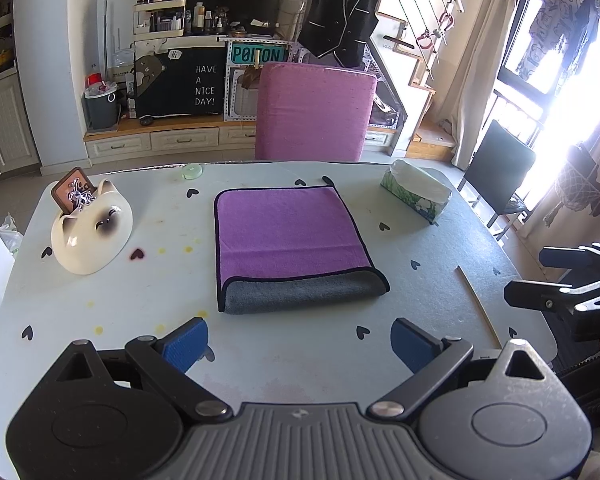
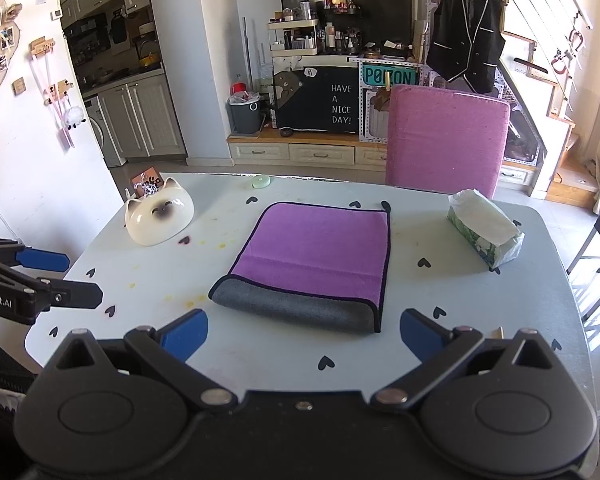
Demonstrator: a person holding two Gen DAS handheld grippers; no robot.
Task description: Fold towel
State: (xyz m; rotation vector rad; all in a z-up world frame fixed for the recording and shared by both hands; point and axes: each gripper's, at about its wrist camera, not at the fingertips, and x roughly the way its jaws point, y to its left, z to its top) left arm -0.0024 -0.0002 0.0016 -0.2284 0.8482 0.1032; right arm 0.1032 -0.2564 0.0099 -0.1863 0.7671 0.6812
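Note:
A purple towel point(image 1: 288, 232) with a grey underside and dark trim lies folded flat on the middle of the white table point(image 1: 140, 292); its rolled grey fold faces me. It also shows in the right wrist view point(image 2: 316, 248). My left gripper point(image 1: 300, 344) is open and empty, hovering just short of the towel's near edge. My right gripper point(image 2: 304, 334) is open and empty, also just short of the near edge. The right gripper shows at the right edge of the left wrist view point(image 1: 556, 280), and the left gripper at the left edge of the right wrist view point(image 2: 56, 278).
A white cat-shaped ceramic holder point(image 1: 92, 228) stands on the table's left. A tissue box point(image 1: 416, 190) lies at the far right. A small green round item point(image 1: 191, 171) sits at the far edge. A pink chair point(image 1: 314, 112) stands behind the table.

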